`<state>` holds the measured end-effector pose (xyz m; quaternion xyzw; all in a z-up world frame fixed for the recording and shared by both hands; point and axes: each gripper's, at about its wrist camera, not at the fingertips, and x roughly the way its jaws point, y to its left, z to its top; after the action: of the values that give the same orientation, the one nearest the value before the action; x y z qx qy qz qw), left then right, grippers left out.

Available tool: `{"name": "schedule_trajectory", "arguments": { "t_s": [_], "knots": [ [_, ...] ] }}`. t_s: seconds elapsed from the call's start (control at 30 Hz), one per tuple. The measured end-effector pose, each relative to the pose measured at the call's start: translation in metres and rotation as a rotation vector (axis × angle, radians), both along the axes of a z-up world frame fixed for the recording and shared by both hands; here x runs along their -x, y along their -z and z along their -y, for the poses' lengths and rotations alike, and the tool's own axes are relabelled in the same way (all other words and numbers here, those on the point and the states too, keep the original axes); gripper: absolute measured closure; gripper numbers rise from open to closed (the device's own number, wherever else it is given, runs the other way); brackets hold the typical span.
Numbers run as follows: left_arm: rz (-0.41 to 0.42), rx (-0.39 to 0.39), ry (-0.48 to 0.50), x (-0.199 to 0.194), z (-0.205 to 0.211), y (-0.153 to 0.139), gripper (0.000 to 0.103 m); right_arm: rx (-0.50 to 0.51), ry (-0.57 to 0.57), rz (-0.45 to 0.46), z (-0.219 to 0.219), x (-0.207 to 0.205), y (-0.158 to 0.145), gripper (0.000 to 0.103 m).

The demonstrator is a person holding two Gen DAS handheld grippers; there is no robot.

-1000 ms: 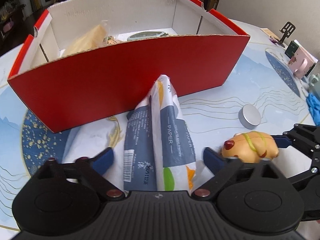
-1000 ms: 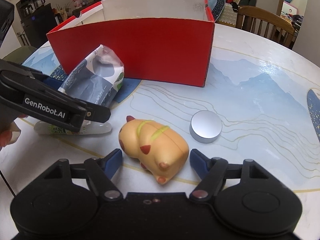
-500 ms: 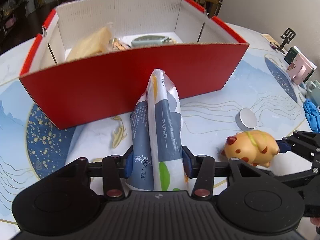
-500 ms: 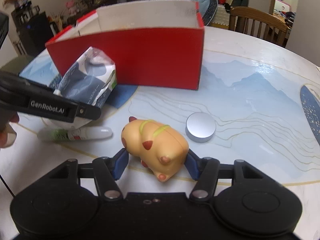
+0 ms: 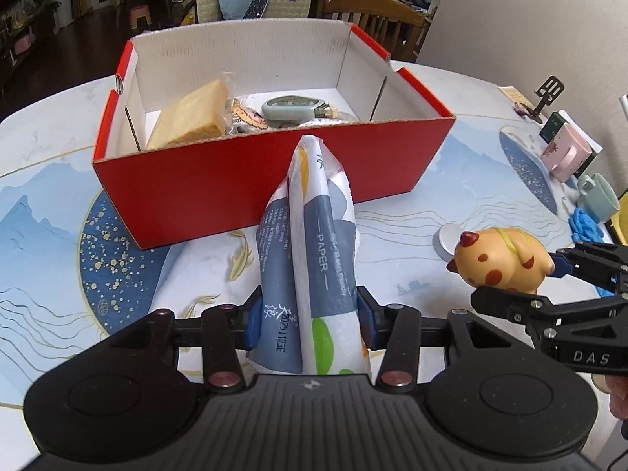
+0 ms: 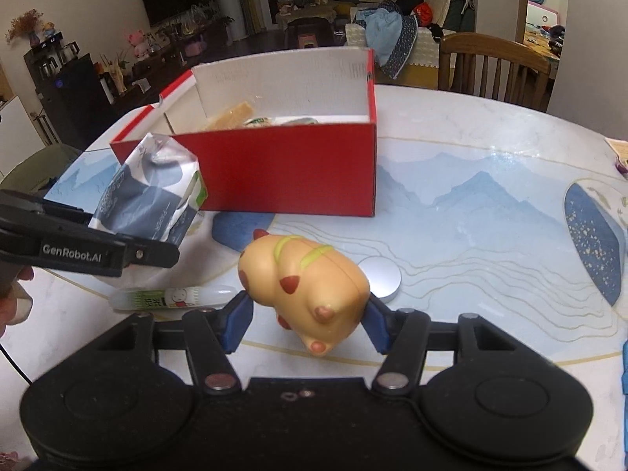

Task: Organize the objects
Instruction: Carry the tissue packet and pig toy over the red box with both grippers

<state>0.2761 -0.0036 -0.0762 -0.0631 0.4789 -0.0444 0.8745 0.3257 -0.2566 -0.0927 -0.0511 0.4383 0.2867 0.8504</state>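
1. Left wrist view: the left tongs (image 5: 308, 320) pinch a soft tissue pack (image 5: 310, 259) near its lower end, so the pack sticks out forward toward the red box (image 5: 251, 180). Their jaws have just been closing, with the pack between them.
2. The pack looks lifted clear of the desk (image 5: 51, 165). The hold at one end seems chosen so the far end can go over the box's near wall first.
3. The box stands toward the far edge of the desk, open on top, already holding a yellow block (image 5: 188, 117) and a grey-green case (image 5: 292, 108).
4. Right wrist view: the right tongs (image 6: 306, 324) squeeze an orange toy animal (image 6: 304, 280) across its body, lifted off the desk. Their jaws have just been closing around it too.
5. A silver disc (image 6: 382, 278) and a small tube (image 6: 172, 297) lie on the desk near its front edge, not yet sorted.
6. Both loads face the box, likely the shared drop place.
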Motion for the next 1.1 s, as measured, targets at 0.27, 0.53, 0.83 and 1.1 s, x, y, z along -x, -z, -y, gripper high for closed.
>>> {"name": "schedule_trajectory", "arguments": {
  "t_s": [0.27,0.53,0.83,1.1],
  "knots": [
    [0.032,0.055,-0.015,0.009,-0.002,-0.027,0.058,-0.014,-0.019,0.037,-0.004,0.003,-0.033,0.044],
    [0.078,0.115,-0.053,0.007,-0.009,-0.057,0.057,-0.035,-0.045,0.084,-0.018,-0.007,-0.066,0.044],
    [0.122,0.107,-0.083,-0.01,-0.024,-0.077,0.057,-0.032,-0.074,0.14,-0.044,-0.036,-0.085,0.044],
    [0.131,0.047,-0.112,-0.044,-0.041,-0.081,0.057,-0.03,-0.045,0.117,-0.067,-0.078,-0.086,0.044]
  ]
}}
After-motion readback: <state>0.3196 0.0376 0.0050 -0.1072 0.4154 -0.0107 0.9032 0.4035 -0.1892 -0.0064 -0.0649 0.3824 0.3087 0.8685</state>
